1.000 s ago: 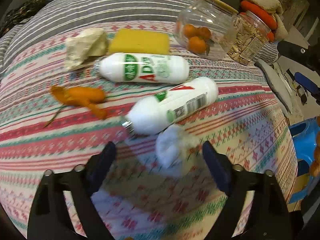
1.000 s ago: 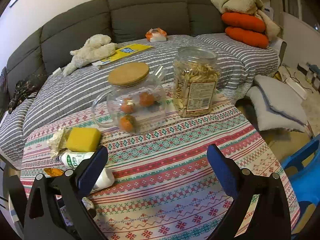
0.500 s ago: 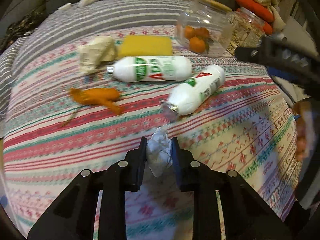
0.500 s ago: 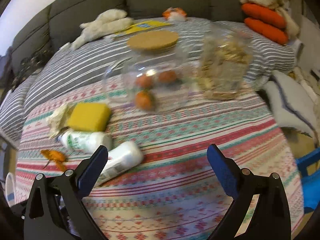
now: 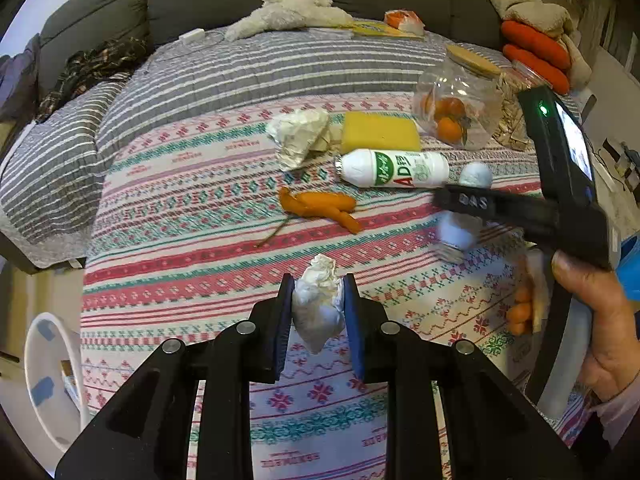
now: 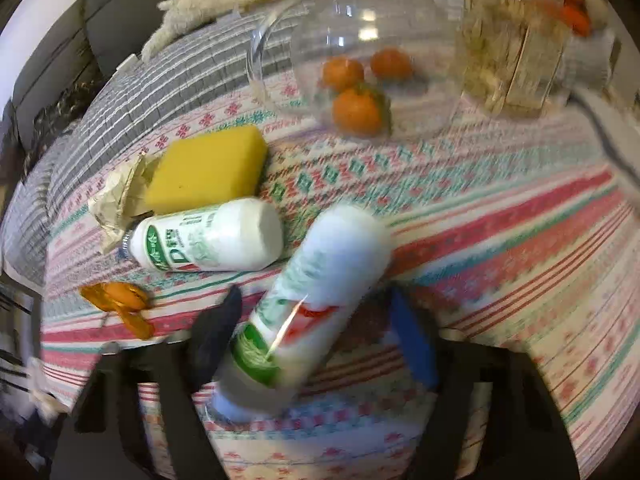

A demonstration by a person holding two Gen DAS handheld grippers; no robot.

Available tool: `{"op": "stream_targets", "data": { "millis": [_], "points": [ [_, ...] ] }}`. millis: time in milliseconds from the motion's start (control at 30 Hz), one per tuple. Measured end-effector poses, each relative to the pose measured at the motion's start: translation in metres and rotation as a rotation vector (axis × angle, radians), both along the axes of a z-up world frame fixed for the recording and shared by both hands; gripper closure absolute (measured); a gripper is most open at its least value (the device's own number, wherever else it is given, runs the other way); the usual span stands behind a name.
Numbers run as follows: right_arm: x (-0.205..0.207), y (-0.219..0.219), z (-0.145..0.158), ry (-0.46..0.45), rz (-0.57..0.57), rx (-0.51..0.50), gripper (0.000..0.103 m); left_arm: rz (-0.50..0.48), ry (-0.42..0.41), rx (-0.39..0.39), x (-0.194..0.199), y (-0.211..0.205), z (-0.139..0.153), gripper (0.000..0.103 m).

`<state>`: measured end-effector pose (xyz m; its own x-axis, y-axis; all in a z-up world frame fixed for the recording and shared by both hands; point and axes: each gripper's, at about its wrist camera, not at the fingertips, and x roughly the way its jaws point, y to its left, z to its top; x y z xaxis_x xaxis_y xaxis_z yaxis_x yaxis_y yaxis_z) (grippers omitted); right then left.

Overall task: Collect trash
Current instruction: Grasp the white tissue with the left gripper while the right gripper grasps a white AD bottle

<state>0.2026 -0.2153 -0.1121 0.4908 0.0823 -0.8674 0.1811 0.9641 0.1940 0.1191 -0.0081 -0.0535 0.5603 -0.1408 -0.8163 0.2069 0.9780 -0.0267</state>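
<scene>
My left tongs point(image 5: 318, 312) pinch a crumpled tissue point(image 5: 319, 308) above the counter point(image 5: 180, 240). My right tongs point(image 6: 316, 336) are closing around a lying white bottle point(image 6: 316, 308), blurred; contact unclear. Glass jar point(image 6: 360, 40) holds three oranges; a second bottle point(image 6: 208, 240) lies beside it. Right half of the cloth is bare.

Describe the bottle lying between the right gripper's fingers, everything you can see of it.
The nearer bottle is a white plastic bottle with a green and red label. It lies on its side on the patterned tablecloth, its neck toward the camera and its flat base pointing away, angled to the right. The right gripper straddles it with jaws closing; motion blur hides whether the pads touch. A second, similar bottle lies close to its left, contact unclear.
</scene>
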Motion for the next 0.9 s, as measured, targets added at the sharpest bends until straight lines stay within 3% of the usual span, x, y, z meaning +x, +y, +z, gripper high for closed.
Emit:
{"op": "stream_targets", "data": {
  "millis": [100, 300, 667, 900],
  "points": [
    [-0.004, -0.020, 0.002, 0.019, -0.019, 0.102, 0.059, 0.009, -0.020, -0.002, -0.002, 0.009, 0.007, 0.079],
    [-0.018, -0.041, 0.009, 0.012, -0.025, 0.162, 0.062, 0.020, -0.043, -0.019, -0.002, 0.013, 0.015, 0.079],
    [-0.045, -0.009, 0.060, -0.192, 0.124, 0.078, 0.062, 0.033, -0.084, -0.008, -0.008, 0.013, 0.024, 0.079],
    [-0.060, 0.032, 0.074, -0.290, 0.230, 0.042, 0.062, 0.073, -0.116, -0.016, -0.015, 0.035, 0.039, 0.079]
  ]
}}
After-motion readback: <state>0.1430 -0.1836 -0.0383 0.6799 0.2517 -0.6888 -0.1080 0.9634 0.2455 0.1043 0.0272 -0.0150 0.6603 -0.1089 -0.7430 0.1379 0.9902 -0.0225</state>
